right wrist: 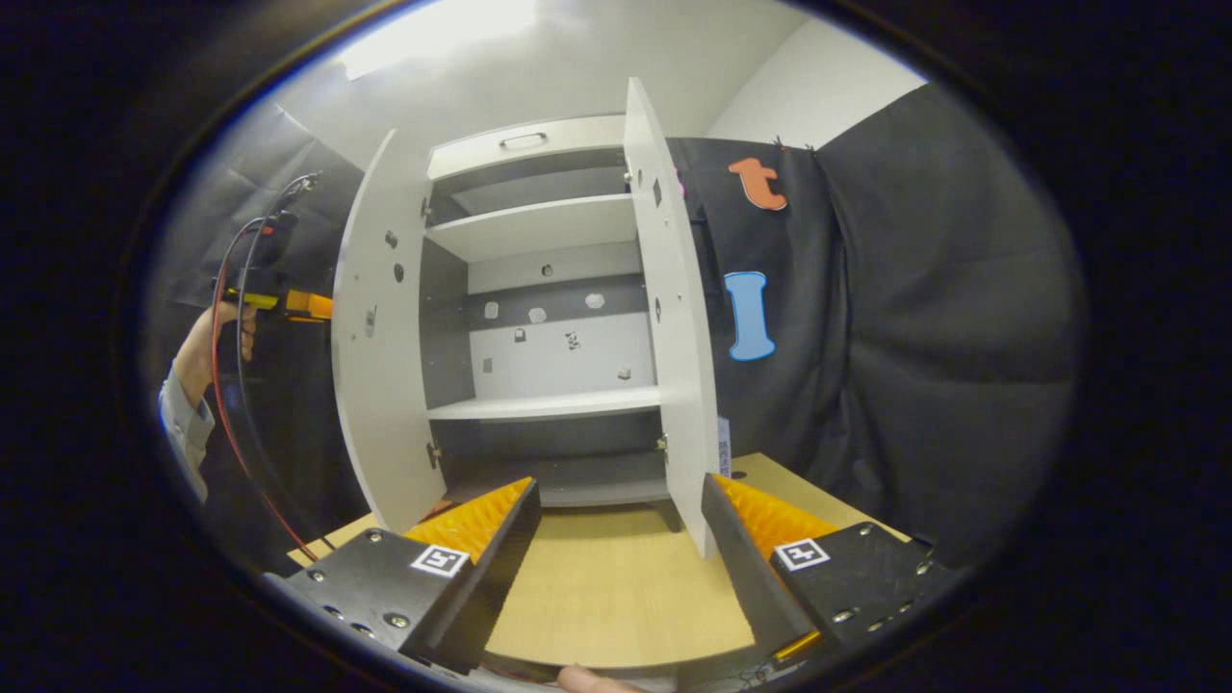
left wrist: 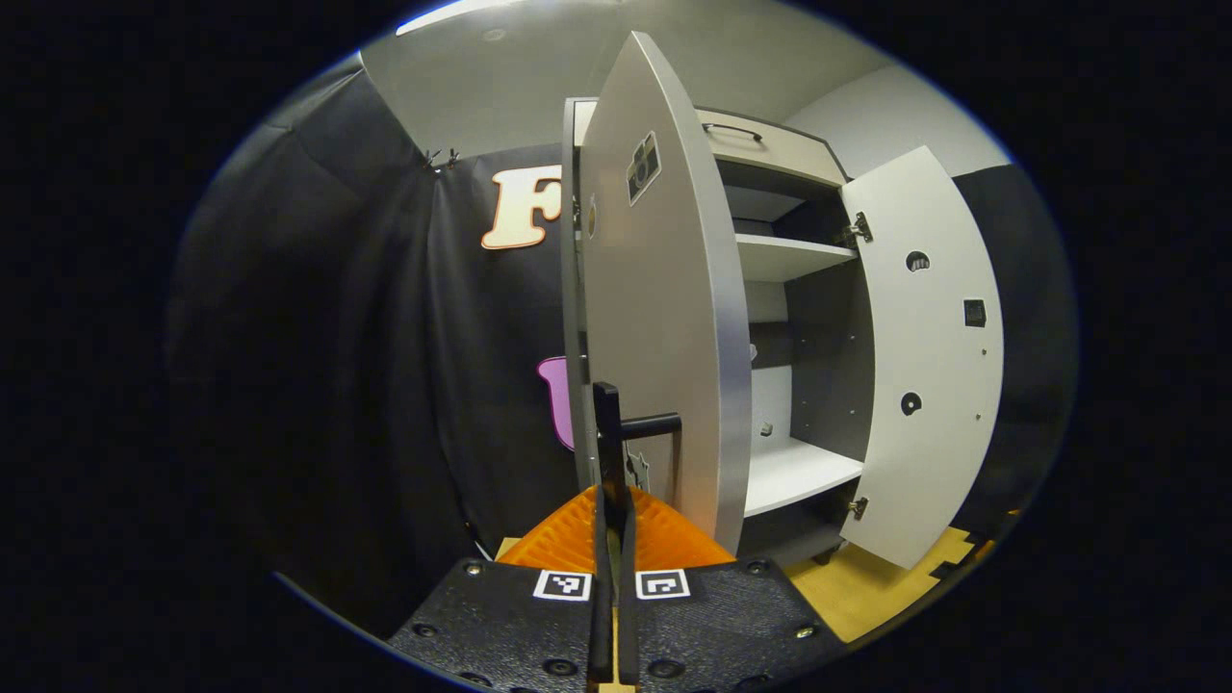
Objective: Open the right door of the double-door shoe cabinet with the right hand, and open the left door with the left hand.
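The shoe cabinet [right wrist: 539,226] stands with both doors swung out. In the left gripper view, my left gripper [left wrist: 612,510] is shut on the black bar handle [left wrist: 608,423] of the left door [left wrist: 664,318], which I see nearly edge-on; the right door [left wrist: 929,366] hangs wide open beyond it. In the right gripper view, my right gripper [right wrist: 616,525] is open and holds nothing, low in front of the cabinet. Its right finger lies near the bottom of the right door [right wrist: 674,337]. The left door [right wrist: 380,356] hides most of the left gripper [right wrist: 294,304] behind its edge.
White shelves [right wrist: 544,404] inside hold nothing. A closed drawer [right wrist: 525,140] tops the cabinet. A hand [right wrist: 207,346] and red cables [right wrist: 231,385] sit at the far left. Light wood flooring [right wrist: 616,587] lies below, black cloth walls [right wrist: 914,337] around.
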